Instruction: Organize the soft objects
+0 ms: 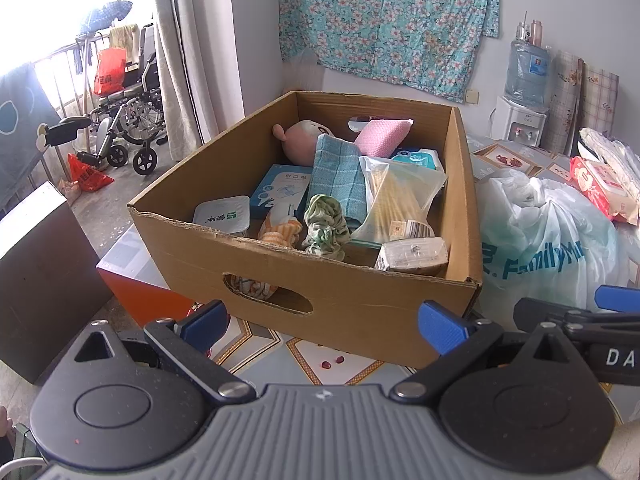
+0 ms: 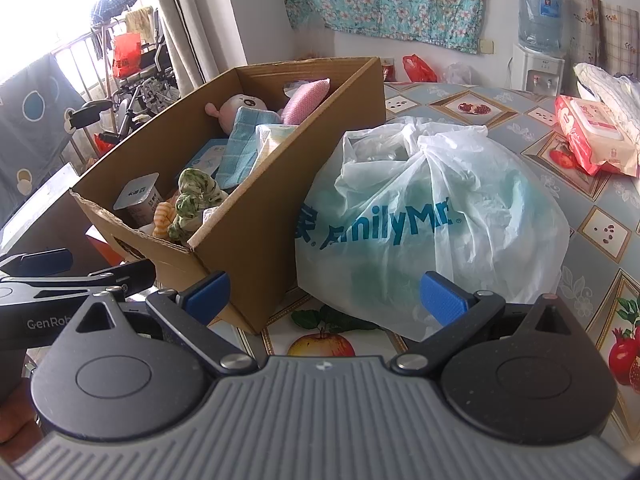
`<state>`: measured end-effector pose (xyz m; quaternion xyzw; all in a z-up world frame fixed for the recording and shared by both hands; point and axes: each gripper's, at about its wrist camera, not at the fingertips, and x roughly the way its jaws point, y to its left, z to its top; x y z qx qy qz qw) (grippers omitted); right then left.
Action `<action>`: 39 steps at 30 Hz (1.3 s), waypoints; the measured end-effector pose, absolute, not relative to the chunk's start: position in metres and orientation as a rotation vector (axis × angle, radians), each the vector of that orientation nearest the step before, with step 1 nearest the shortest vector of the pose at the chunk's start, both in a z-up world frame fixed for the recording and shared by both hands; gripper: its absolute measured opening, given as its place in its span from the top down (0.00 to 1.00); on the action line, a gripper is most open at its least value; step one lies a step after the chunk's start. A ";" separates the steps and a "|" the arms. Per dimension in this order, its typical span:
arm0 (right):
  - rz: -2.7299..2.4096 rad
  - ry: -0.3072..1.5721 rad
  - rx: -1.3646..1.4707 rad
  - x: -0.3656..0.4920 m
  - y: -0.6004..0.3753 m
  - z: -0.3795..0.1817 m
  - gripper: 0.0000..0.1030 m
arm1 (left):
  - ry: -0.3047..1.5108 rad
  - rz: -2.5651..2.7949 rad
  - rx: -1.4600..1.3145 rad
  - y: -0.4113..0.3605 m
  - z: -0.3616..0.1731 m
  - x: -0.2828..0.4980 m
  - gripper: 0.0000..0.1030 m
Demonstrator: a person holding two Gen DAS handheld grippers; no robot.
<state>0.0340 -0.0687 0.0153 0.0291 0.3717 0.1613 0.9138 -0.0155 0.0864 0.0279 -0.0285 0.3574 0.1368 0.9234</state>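
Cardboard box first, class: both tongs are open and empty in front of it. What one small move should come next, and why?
Probably ease the left tongs forward and up over the near wall of the cardboard box, toward the green knotted cloth. It lies nearest that wall, on top and uncovered, and the tongs stand open, low and short of the box.

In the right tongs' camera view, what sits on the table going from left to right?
Cardboard box → white FamilyMart plastic bag → red wet-wipes pack.
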 end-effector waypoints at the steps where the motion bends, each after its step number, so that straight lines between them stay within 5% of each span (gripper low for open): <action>1: 0.333 0.766 0.060 0.034 -0.069 0.015 0.01 | 0.734 0.281 -0.059 0.086 0.028 -0.015 0.00; 39: 0.336 0.783 0.078 0.039 -0.070 0.013 0.01 | 0.739 0.283 -0.054 0.087 0.028 -0.016 0.01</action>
